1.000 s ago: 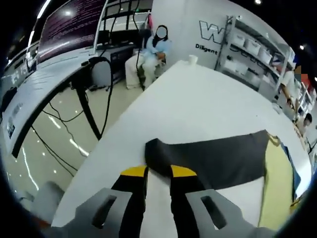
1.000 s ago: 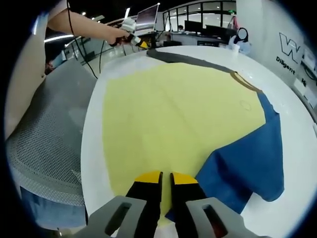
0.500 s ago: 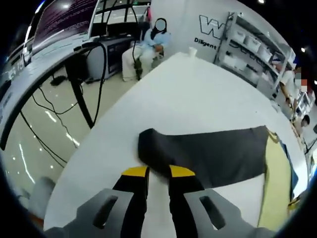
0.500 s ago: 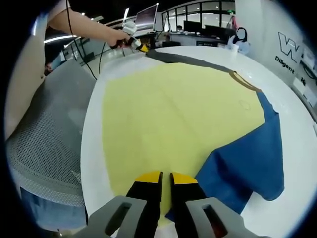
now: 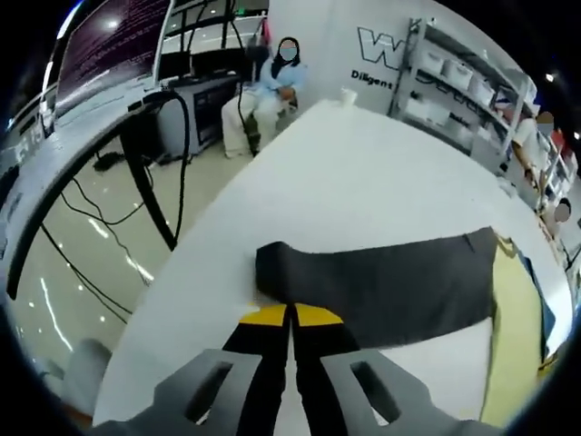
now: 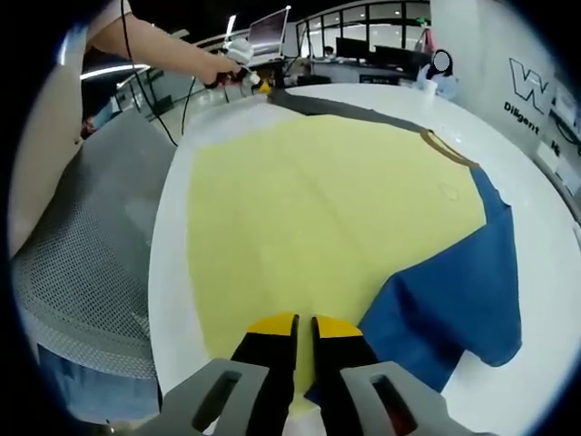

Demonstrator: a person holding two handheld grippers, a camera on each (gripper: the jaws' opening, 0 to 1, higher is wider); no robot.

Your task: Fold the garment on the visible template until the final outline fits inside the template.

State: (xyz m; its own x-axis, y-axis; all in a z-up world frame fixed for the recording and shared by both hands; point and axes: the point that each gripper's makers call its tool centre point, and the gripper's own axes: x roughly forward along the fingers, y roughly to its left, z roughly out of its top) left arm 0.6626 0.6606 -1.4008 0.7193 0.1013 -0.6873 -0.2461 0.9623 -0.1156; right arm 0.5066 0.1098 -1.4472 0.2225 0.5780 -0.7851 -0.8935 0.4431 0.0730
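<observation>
Left tool (image 5: 290,315) jaws together, pinching grey sleeve (image 5: 381,282) edge near desk (image 5: 363,173) corner. Right tool (image 6: 303,325) clamped on garment (image 6: 318,209) hem at near desk edge. Step: grasp secured. Next: likely fold sleeve inward.

One garment, one table, two grippers, three sleeve-and-body colours.

There was one garment (image 6: 336,200) spread on one white table (image 5: 363,191), made up of one yellow body panel, one dark grey sleeve (image 5: 381,286) and one blue sleeve (image 6: 454,300). Two grippers were counted: the left gripper (image 5: 291,315) at the grey sleeve's near edge and the right gripper (image 6: 303,322) at the yellow hem. One seated person (image 5: 272,86) was far off, beside one shelving rack (image 5: 463,91) to the right.
</observation>
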